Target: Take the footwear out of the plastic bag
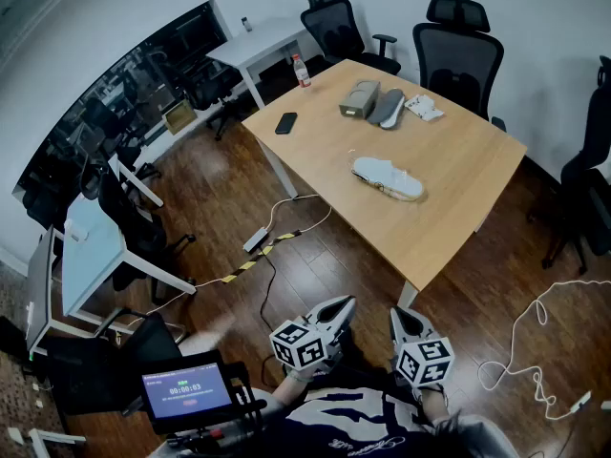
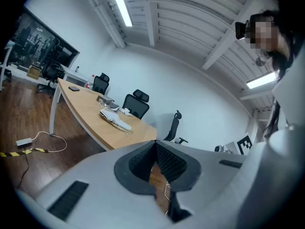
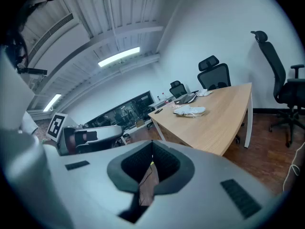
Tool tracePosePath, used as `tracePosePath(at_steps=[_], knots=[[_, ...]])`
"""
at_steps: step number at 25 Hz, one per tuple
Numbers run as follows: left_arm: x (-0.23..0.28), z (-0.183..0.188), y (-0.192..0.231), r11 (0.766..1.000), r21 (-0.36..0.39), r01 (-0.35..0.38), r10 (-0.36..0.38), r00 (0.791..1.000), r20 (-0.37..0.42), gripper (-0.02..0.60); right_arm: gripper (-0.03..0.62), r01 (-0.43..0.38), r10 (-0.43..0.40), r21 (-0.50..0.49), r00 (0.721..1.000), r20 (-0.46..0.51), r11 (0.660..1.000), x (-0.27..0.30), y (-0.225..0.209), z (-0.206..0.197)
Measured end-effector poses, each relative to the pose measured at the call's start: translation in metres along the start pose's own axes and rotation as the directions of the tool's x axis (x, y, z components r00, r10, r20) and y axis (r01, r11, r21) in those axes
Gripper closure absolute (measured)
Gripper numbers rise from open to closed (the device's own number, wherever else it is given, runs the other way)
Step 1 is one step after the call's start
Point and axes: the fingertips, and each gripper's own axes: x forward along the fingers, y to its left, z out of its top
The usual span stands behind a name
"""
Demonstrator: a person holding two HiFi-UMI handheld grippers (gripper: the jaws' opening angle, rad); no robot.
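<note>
Plainly, both claws hang low in front of the person, well apart from the table. The left claw and right claw are each fully closed with nothing between the pads, as the left gripper view and right gripper view confirm. The white shoe lies about mid-table. The plastic bag round it shows only as a faint sheen, and its opening cannot be made out. Toward the far corner sit grey footwear and a small white item, too small to identify. A phone rests near the left edge. The person's body is cut off at the bottom of the head view.
</note>
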Motion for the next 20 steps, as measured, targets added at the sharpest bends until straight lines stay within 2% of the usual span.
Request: tracePosePath(at_steps=[4,7,12,16,20], knots=[[0.009,0.001,0.009,1.000,0.009,0.003,-0.003,1.000,0.007,0.578,0.597,0.012,-0.012,-0.013,1.000,-0.005,1.000,0.009,-0.010,0.002],[0.028,0.012,0.036,1.000,0.003,0.013,-0.013,1.000,0.003,0.578,0.597,0.032,-0.032,-0.010,0.999,-0.003,0.999,0.035,-0.023,0.013],[0.065,0.045,0.096,0.999,-0.013,0.049,-0.049,0.999,-0.015,0.578,0.597,0.085,-0.085,0.003,0.996,0.001,0.996,0.098,-0.040,0.041],[0.078,0.084,0.139,0.996,0.002,0.089,-0.089,0.996,-0.028,0.578,0.597,0.127,-0.127,0.025,0.992,0.021,0.992,0.146,-0.037,0.068],[0.085,0.126,0.194,0.994,-0.010,0.107,-0.107,0.994,-0.006,0.578,0.597,0.165,-0.167,0.036,0.985,0.039,0.986,0.200,-0.030,0.092]])
